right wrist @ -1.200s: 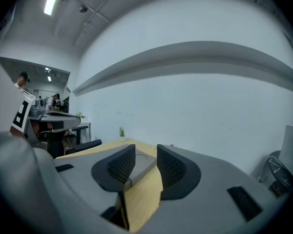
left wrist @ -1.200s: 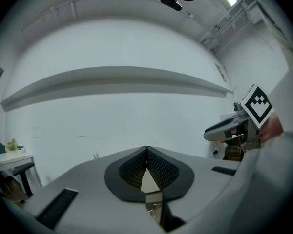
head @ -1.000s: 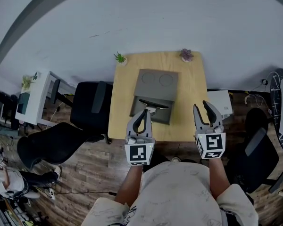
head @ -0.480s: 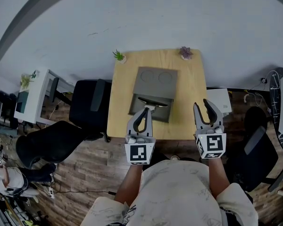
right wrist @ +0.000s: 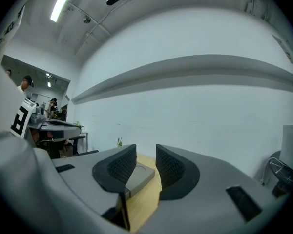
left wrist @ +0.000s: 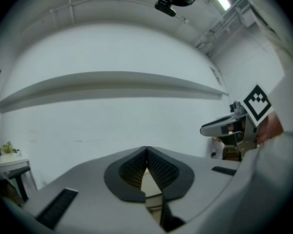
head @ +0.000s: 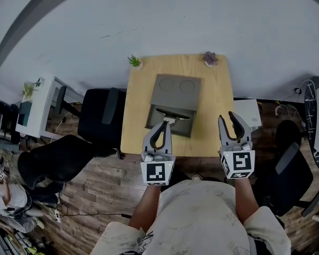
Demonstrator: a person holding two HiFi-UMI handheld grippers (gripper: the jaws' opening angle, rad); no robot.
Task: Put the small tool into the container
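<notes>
The left tongs stay pinched shut, empty; the right tongs, spread on nothing, have just narrowed.

Container centred on table; left plant, right plant behind.

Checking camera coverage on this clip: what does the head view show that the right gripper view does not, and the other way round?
Only the head view: the dark tool lying across the grey container, the purple plant and the wooden floor. Only the right gripper view: a ceiling light strip and people by a far desk. Both: the wooden table, the container, the green plant, the left tongs, and the right tongs, open, which have just been closing slightly with nothing between them.
</notes>
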